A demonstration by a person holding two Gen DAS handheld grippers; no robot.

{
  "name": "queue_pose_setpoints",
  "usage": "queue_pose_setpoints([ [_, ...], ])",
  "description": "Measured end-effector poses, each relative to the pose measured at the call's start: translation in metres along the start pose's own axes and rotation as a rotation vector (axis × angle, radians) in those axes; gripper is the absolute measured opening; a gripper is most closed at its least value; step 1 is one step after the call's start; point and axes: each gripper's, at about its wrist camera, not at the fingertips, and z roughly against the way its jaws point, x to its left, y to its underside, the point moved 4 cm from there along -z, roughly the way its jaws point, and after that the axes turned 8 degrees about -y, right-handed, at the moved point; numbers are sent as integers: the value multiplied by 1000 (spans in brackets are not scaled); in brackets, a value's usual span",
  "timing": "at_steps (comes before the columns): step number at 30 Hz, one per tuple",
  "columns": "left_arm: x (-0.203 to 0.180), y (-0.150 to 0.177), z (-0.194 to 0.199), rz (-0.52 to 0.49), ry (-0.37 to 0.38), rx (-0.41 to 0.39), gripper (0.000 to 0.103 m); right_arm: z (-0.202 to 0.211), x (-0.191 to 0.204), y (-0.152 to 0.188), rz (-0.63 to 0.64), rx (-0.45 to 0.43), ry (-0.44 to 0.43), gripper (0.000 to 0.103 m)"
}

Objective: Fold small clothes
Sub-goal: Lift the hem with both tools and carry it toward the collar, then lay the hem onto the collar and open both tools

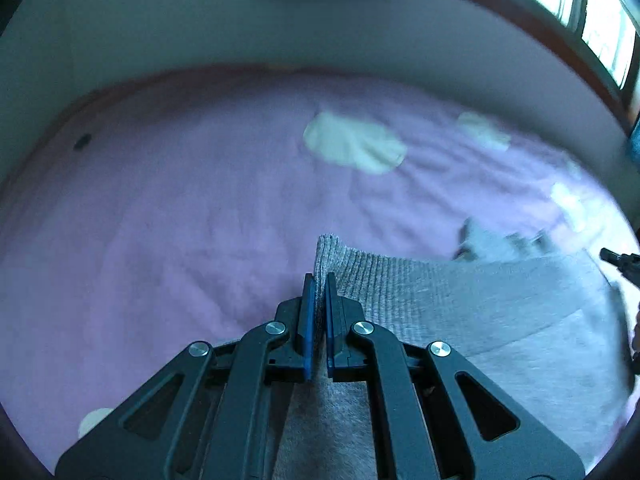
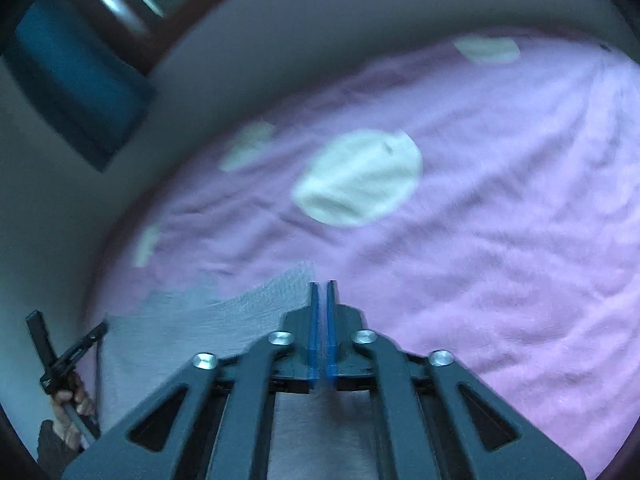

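A grey knit garment (image 1: pixel 460 292) hangs stretched between my two grippers above a pink bed cover (image 1: pixel 180 220). In the left wrist view my left gripper (image 1: pixel 319 280) is shut on the garment's ribbed corner, and the cloth runs off to the right and down under the tool. In the right wrist view my right gripper (image 2: pixel 323 285) is shut on the other corner of the grey garment (image 2: pixel 224 316), which spreads to the left. More grey cloth shows beneath both tools. Both views are blurred by motion.
White patches (image 1: pixel 352 144) (image 2: pixel 360 176) lie scattered on the pink cover (image 2: pixel 500 240). A grey wall and a wooden window frame (image 1: pixel 560 36) stand behind the bed. A person's hand (image 2: pixel 74 400) holds the other tool at the lower left of the right wrist view.
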Motion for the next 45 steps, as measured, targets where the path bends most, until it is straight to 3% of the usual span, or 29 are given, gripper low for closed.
queue_pose_setpoints([
  [6,1,5,-9,-2,22,11,6,4,-20,5,-97,-11,-84,0],
  [8,2,3,2,5,42,-8,15,16,-18,7,-108,-35,-94,1],
  [10,2,10,17,-5,41,-33,36,30,-14,13,-121,-51,-144,2],
  [11,1,15,26,-11,49,-43,41,42,-9,19,-118,-61,-176,2],
  [14,-2,42,59,-10,109,-67,51,71,9,40,-83,-69,-222,16],
  [16,-5,60,78,-9,147,-68,56,93,20,65,-63,-77,-258,41],
  [19,-6,94,108,9,213,-67,61,120,29,105,-41,-70,-301,45],
  [23,-2,134,131,29,255,-49,61,143,27,151,-43,-65,-316,53],
  [28,2,163,130,33,219,2,61,144,3,189,-75,-37,-223,53],
  [31,4,167,130,31,212,-2,62,141,-7,193,-92,-63,-279,53],
  [45,3,167,127,32,215,0,67,136,1,189,-36,-76,-261,61],
])
